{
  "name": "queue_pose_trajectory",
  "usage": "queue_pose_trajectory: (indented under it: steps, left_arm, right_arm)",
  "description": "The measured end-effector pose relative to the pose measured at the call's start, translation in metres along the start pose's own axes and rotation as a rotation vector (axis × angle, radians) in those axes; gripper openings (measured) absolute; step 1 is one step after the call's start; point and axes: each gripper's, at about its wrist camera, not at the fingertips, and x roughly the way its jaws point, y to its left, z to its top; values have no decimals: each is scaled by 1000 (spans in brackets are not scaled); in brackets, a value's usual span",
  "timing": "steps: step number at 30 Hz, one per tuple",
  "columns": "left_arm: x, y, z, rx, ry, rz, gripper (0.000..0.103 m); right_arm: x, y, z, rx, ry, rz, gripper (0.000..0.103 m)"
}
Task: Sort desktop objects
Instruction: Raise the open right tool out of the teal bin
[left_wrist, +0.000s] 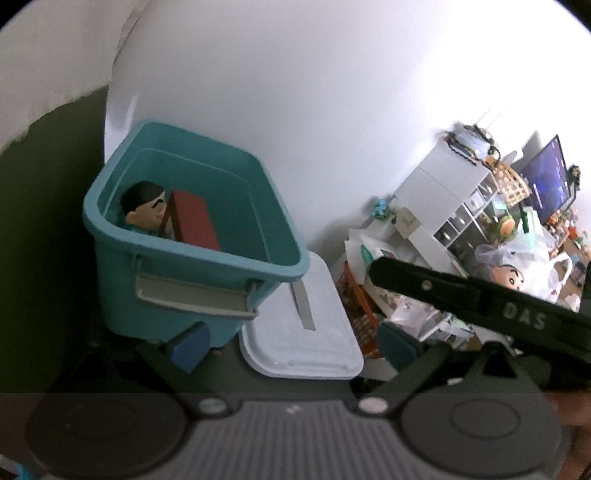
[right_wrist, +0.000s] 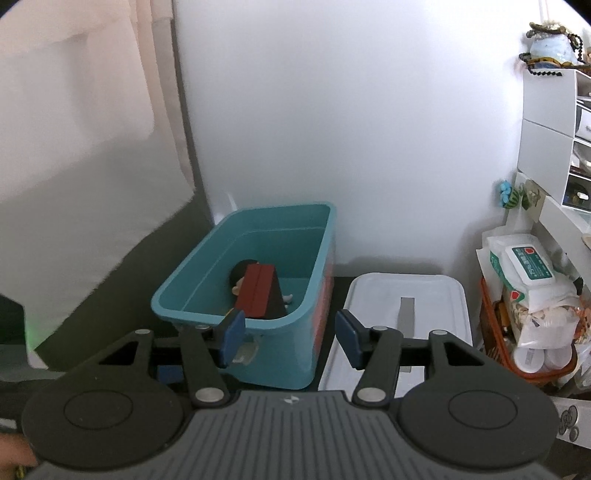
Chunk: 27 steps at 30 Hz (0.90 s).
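The right gripper (right_wrist: 290, 338) stands released and empty at lower centre, before the teal bin (right_wrist: 321, 236). The doll (right_wrist: 240, 275) and red box (right_wrist: 258, 291) lie inside. The left gripper (left_wrist: 295, 345) is likewise released. Next, keep the jaws clear of the rim, then fetch the white lid (right_wrist: 436, 291) at right.

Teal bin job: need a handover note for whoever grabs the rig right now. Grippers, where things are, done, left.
Left gripper: open, empty, near the teal bin and its white lid.
Right gripper: open, empty, in front of the bin's near rim.
In the bin: a figurine with black hair and a red box leaning against it.
The lid lies flat on the desk just right of the bin, not on it.
Done: both items are in the bin.
Left: probably put the lid on. The orange basket of packets on the right looks untouched; whether it belongs to the job is unclear.
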Motion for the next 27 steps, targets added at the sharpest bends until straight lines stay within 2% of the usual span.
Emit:
queue_pose_trajectory:
  steps: [6, 12, 23, 27]
  left_arm:
    - [3, -9, -6, 31, 16, 2, 99]
    - [10, -16, -14, 52, 51, -5, 99]
    - [24, -26, -20, 81, 89, -17, 101]
    - [28, -25, -20, 72, 92, -6, 101]
  right_arm:
    - [-17, -10, -10, 12, -31, 15, 68]
    - [-26, -23, -24, -7, -77, -1, 83]
    - [-34, -50, -48, 50, -173, 12, 88]
    - [-39, -63, -56, 101, -207, -15, 88]
